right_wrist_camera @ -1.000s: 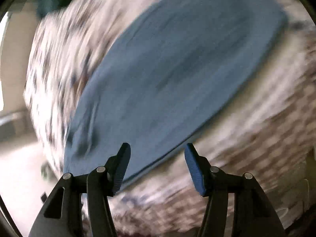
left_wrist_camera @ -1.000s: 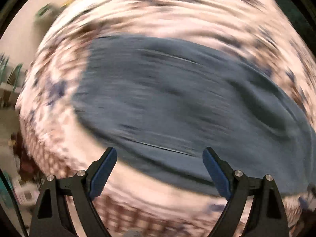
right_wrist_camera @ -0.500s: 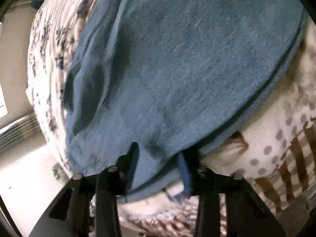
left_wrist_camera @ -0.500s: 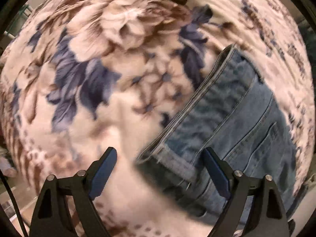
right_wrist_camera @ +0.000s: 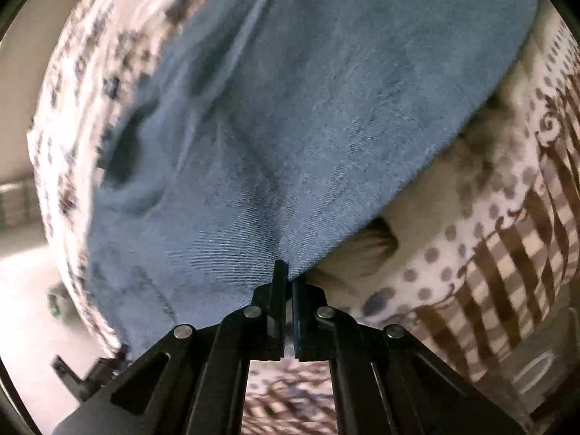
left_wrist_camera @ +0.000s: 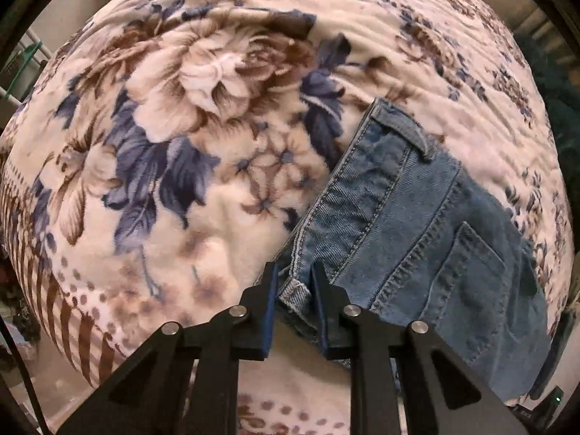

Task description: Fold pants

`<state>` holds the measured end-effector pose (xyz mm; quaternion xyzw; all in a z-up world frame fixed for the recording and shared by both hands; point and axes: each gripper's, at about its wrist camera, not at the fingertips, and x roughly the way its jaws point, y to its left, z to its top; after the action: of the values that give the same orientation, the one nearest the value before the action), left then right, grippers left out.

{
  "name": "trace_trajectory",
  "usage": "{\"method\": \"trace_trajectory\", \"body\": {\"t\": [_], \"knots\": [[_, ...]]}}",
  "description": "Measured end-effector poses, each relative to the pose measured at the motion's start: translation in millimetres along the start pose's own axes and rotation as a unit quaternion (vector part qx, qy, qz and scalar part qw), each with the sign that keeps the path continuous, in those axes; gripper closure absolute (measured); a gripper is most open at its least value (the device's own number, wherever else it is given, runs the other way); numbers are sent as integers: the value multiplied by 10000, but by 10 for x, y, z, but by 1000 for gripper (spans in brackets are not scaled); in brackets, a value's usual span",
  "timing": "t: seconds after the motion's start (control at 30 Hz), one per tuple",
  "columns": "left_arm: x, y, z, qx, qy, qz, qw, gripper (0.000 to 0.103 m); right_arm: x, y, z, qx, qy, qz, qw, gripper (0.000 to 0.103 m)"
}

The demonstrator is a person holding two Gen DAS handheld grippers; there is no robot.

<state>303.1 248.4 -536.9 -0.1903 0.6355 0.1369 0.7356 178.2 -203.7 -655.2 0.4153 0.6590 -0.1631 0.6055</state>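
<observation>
Blue denim pants [left_wrist_camera: 417,232] lie on a floral blanket [left_wrist_camera: 203,116], waistband and back pocket showing at the right of the left wrist view. My left gripper [left_wrist_camera: 294,275] is shut on the near corner of the waistband. In the right wrist view the pants [right_wrist_camera: 290,116] spread as a broad blue sheet across the upper middle. My right gripper [right_wrist_camera: 290,272] is shut on the near edge of the denim, its fingers almost touching.
The blanket [right_wrist_camera: 507,239] has a brown striped and dotted border that falls over the bed edge at the near side. Pale floor [right_wrist_camera: 25,308] lies below on the left. A green-edged rack [left_wrist_camera: 21,69] stands at the far left.
Both grippers have closed. The left one moved right onto the waistband corner and shut on it. The right one went from nearly shut around the denim edge to fully pinching it.
</observation>
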Motion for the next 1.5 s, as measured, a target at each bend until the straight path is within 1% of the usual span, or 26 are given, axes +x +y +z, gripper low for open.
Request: {"method": "trace_trajectory", "body": {"t": [0.17, 0.23, 0.27, 0.3, 0.37, 0.4, 0.43, 0.47, 0.57, 0.63, 0.7, 0.8, 0.87, 0.9, 0.97, 1.13, 1.17, 1.2, 1.23, 1.27, 1.3, 1.33, 1.37, 1.4, 1.47, 1.5], "knots": [[-13, 12, 68, 1, 144, 45, 9999, 80, 173, -29, 159, -38, 618, 109, 9980, 93], [-197, -46, 57, 143, 58, 223, 9996, 77, 59, 38, 168, -270, 769, 139, 9966, 82], [-275, -117, 41, 192, 18, 281, 9994, 74, 5, 108, 187, -377, 761, 123, 9963, 72], [-362, -213, 28, 272, -21, 359, 9990, 66, -120, 189, 190, -576, 740, 110, 9955, 67], [-454, -466, 26, 561, -42, 498, 9972, 47, -290, 375, 228, -946, 785, 275, 9920, 65], [-465, -642, 16, 811, -95, 573, 9950, 31, -366, 531, 279, -1205, 846, 256, 9888, 65], [-451, -800, 20, 1035, -144, 634, 9925, 23, -422, 710, 358, -1469, 876, 285, 9849, 65], [-389, -1058, 33, 1335, -190, 645, 9888, 23, -464, 870, 453, -1709, 875, 359, 9807, 65], [-194, -1547, 95, 1722, -97, 490, 9838, 23, -415, 1378, 805, -2241, 952, 506, 9686, 65], [-42, -1885, 139, 1940, -152, 443, 9799, 23, -235, 1786, 1114, -2510, 1156, 691, 9586, 65], [52, -2111, 158, 2158, -306, 591, 9742, 23, 43, 2094, 1418, -2609, 1478, 694, 9515, 65], [246, -2358, 165, 2415, -302, 806, 9666, 23, 419, 2274, 1701, -2522, 2021, 629, 9442, 65], [372, -2395, 171, 2361, -131, 789, 9684, 23, 677, 2317, 1774, -2438, 2457, 561, 9365, 65], [412, -2396, 164, 2337, -86, 806, 9689, 23, 752, 2275, 1784, -2371, 2498, 511, 9374, 67], [481, -2383, 144, 2321, -1, 828, 9692, 23, 766, 2272, 1762, -2528, 2362, 457, 9371, 91], [521, -2356, 132, 2341, -29, 841, 9686, 23, 534, 2441, 1837, -2745, 2040, 569, 9380, 92], [526, -2354, 144, 2343, -18, 854, 9684, 23, 496, 2489, 1852, -2986, 1791, 355, 9368, 103], [543, -2356, 153, 2360, 21, 882, 9677, 23, 419, 2610, 1827, -3669, 1294, -126, 9211, 103], [555, -2360, 161, 2377, 38, 895, 9672, 23, 370, 2704, 1790, -4099, 1005, -403, 9057, 103], [566, -2365, 174, 2368, 52, 899, 9674, 23, 321, 2768, 1807, -4322, 1090, -357, 8945, 102], [575, -2378, 192, 2347, 74, 905, 9678, 23, 319, 2758, 1861, -4131, 1442, -97, 8992, 102], [570, -2380, 219, 2300, 92, 901, 9690, 23, 317, 2749, 1902, -3983, 1719, 103, 9010, 101], [577, -2386, 226, 2241, 96, 882, 9705, 23, 319, 2752, 1921, -3986, 1975, 199, 8954, 96], [571, -2381, 247, 2174, 107, 856, 9723, 23, 340, 2758, 1908, -4033, 2096, 215, 8905, 78], [544, -2355, 228, 2061, 89, 830, 9750, 23, 486, 2707, 1870, -3976, 2501, 235, 8825, 54], [527, -2334, 228, 2027, 77, 833, 9757, 23, 578, 2679, 1833, -3992, 2738, 247, 8747, 54]]}}
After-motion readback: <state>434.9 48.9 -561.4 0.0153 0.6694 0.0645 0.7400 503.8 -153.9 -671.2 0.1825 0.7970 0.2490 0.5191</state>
